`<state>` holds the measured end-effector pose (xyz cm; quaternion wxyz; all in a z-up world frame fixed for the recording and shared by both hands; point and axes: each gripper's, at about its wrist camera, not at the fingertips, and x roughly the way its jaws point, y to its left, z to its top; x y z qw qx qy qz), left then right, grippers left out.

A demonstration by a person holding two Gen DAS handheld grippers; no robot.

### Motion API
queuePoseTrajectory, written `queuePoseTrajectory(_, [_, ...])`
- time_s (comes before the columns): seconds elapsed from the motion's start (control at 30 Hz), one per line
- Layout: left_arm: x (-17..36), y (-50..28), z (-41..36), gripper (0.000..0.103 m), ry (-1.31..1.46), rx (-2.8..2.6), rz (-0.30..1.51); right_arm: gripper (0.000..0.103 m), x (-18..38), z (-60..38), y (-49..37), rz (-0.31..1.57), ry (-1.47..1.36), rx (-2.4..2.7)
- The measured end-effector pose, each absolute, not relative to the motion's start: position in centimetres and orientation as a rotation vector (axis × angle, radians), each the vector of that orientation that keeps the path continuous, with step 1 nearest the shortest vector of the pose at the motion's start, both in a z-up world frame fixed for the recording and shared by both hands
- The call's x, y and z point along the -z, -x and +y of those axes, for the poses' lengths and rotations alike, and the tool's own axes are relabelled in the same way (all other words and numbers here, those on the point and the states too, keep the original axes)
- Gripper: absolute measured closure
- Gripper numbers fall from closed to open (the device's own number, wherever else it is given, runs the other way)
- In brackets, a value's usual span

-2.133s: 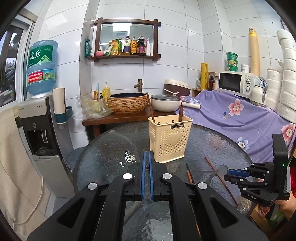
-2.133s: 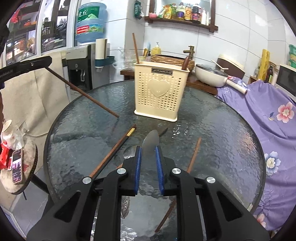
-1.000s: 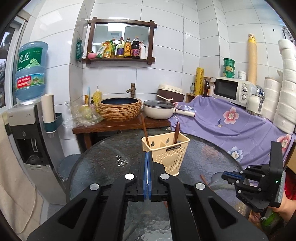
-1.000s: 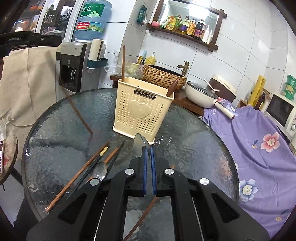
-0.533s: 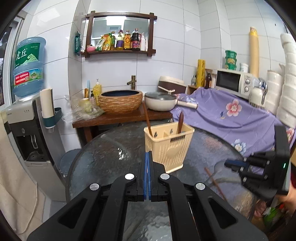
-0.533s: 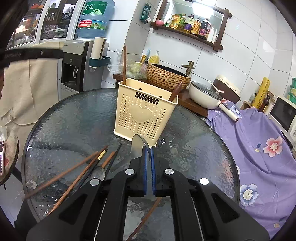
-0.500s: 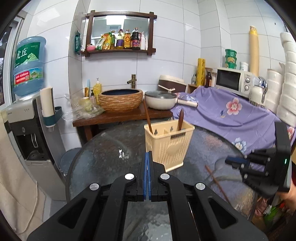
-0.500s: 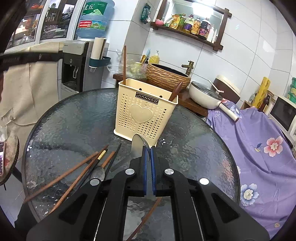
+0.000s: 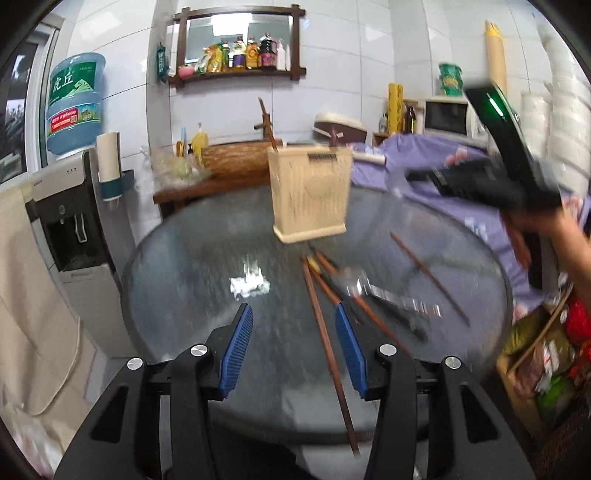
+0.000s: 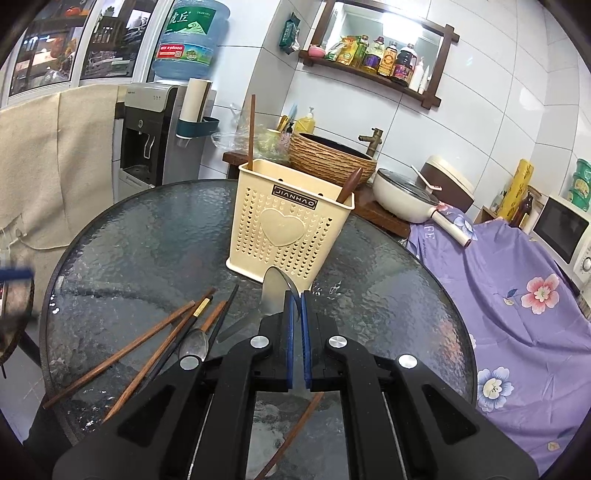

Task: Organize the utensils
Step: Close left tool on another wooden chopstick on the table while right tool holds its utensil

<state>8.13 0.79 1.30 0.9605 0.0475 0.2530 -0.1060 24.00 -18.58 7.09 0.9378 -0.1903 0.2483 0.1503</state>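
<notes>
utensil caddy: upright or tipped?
Upright. The utensil caddy stands flat on the glass table, open end up, with utensil handles poking out the top.

"JIANHAO" on utensil holder; "虎丘" on water bottle.

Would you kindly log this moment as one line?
left gripper: jaws opening, empty, above chopsticks | right gripper: shut on metal spoon | caddy: upright on glass table

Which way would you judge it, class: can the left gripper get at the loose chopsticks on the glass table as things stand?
Probably yes. The left gripper has nothing between its opening jaws, and the chopsticks lie uncovered on the glass table just ahead. The utensil holder stands further back, and the right gripper is off to the side.
</notes>
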Motion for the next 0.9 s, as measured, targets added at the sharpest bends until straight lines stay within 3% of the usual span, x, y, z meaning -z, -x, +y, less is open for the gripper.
queuePoseTrajectory(0.33, [4.0,-3.7,-0.6,0.06,-0.085,0.204,0.568,0.099,-7.1,-18.8,-23.9,0.51,0.379,-0.309])
queuePoseTrajectory(0.5, [4.8,-3.4,-0.9,0.069,-0.064,0.225,0.581,0.099,-7.1,-18.9,-24.0,0.514,0.375,-0.308])
queuePoseTrajectory(0.73, [5.4,-2.3,-1.3,0.07,-0.065,0.217,0.569,0.099,-6.9,-19.0,-24.2,0.523,0.368,-0.308])
queuePoseTrajectory(0.9, [6.0,-2.3,-1.4,0.079,-0.059,0.218,0.58,0.099,-6.7,-18.9,-24.4,0.53,0.356,-0.313])
